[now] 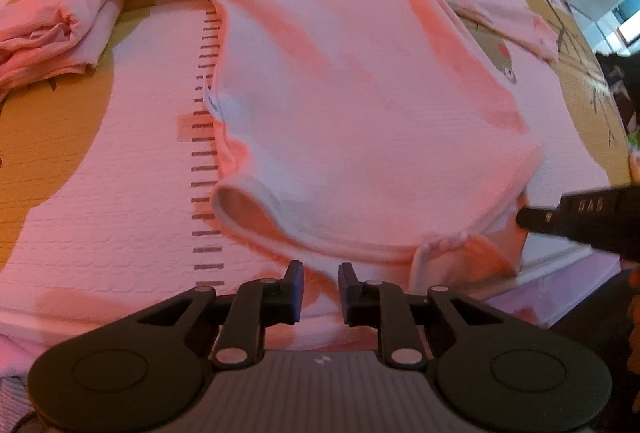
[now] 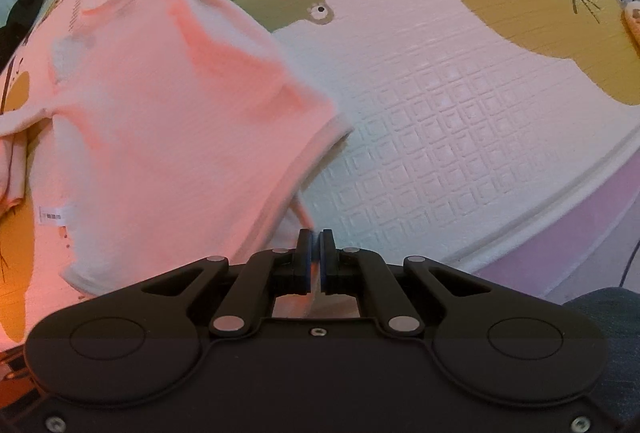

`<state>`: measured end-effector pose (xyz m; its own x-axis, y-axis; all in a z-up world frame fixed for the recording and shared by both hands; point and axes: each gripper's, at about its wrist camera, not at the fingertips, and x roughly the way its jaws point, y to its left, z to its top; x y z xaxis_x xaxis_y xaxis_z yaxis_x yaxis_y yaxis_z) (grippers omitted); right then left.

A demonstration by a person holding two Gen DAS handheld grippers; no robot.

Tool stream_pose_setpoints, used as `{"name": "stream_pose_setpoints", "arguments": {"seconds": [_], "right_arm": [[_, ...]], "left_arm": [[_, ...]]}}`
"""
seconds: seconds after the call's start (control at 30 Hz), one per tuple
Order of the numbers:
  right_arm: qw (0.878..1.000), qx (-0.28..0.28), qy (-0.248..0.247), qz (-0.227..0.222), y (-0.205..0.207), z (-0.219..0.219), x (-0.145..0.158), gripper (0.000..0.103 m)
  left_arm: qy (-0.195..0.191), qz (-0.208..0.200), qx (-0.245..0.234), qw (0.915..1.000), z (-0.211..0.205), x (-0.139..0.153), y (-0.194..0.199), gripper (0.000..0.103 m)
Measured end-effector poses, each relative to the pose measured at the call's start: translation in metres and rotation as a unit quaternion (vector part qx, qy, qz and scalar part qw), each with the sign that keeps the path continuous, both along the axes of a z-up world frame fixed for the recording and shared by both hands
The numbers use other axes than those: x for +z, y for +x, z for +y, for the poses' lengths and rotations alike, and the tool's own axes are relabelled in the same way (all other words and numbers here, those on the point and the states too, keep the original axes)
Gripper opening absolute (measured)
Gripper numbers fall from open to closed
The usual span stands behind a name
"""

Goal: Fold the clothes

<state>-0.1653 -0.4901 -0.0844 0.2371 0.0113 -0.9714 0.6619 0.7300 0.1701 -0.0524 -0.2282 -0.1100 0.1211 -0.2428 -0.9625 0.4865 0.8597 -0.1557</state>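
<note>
Bodysuit (image 1: 360, 93) lies spread ahead of the left gripper (image 1: 321, 275) – jaws parted, empty; right gripper (image 2: 316, 245) pinches its hem corner – lift evenly, keeping cloth taut.

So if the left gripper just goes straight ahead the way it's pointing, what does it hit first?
Most likely the bottom hem of the pink baby bodysuit, lying flat on the play mat just ahead of the open left gripper; depth is hard to judge.
</note>
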Motion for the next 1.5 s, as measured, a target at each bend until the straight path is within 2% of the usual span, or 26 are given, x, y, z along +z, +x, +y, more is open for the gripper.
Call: {"name": "stream_pose_setpoints", "arguments": {"seconds": [0.17, 0.3, 0.37, 0.4, 0.47, 0.6, 0.7, 0.9, 0.97, 1.03, 1.07, 1.1, 1.3, 1.5], "right_arm": [[1.000, -0.001, 0.005, 0.003, 0.000, 0.002, 0.000, 0.002], [1.000, -0.004, 0.017, 0.007, 0.002, 0.001, -0.004, 0.006], [0.999, -0.015, 0.025, 0.013, 0.003, -0.003, -0.008, 0.010], [0.999, -0.020, 0.025, 0.012, 0.001, -0.004, -0.007, 0.017], [0.999, -0.031, 0.021, 0.005, -0.002, -0.007, -0.004, 0.025], [0.999, -0.043, 0.000, -0.012, -0.004, -0.016, 0.009, 0.026], [0.998, -0.049, -0.006, -0.027, -0.001, -0.026, 0.016, 0.035], [0.998, -0.042, -0.011, -0.037, 0.018, -0.043, 0.018, 0.035], [0.998, -0.041, -0.015, -0.034, 0.028, -0.047, 0.014, 0.035], [0.999, -0.041, -0.020, -0.030, 0.036, -0.051, 0.010, 0.035], [0.999, -0.040, -0.023, -0.028, 0.040, -0.052, 0.008, 0.035], [0.999, -0.038, -0.027, -0.026, 0.043, -0.053, 0.006, 0.035], [0.999, -0.033, -0.018, -0.020, 0.052, -0.061, -0.001, 0.035], [0.999, -0.031, 0.006, -0.026, 0.051, -0.062, -0.001, 0.035]], "left_arm": [[0.000, -0.015, 0.036, 0.9992, 0.004, 0.005, 0.009, 0.044], [0.015, -0.047, 0.068, 0.9964, 0.012, 0.012, 0.023, 0.060], [0.016, -0.053, 0.079, 0.9953, 0.015, 0.014, 0.030, 0.061], [0.016, -0.053, 0.083, 0.9950, 0.017, 0.014, 0.033, 0.062], [0.019, -0.053, 0.089, 0.9944, 0.020, 0.014, 0.039, 0.062], [0.027, -0.058, 0.098, 0.9931, 0.021, 0.012, 0.048, 0.063], [0.032, -0.062, 0.099, 0.9927, 0.020, 0.010, 0.051, 0.065], [0.043, -0.059, 0.095, 0.9928, 0.013, -0.002, 0.060, 0.064], [0.043, -0.055, 0.095, 0.9930, 0.012, -0.006, 0.062, 0.060], [0.038, -0.048, 0.090, 0.9940, 0.011, -0.008, 0.063, 0.049], [0.035, -0.044, 0.087, 0.9946, 0.011, -0.010, 0.063, 0.037], [0.032, -0.040, 0.085, 0.9951, 0.011, -0.011, 0.064, 0.029], [0.016, -0.028, 0.093, 0.9951, 0.014, -0.012, 0.069, 0.015], [-0.009, -0.011, 0.135, 0.9908, 0.034, -0.007, 0.081, 0.013]]}}
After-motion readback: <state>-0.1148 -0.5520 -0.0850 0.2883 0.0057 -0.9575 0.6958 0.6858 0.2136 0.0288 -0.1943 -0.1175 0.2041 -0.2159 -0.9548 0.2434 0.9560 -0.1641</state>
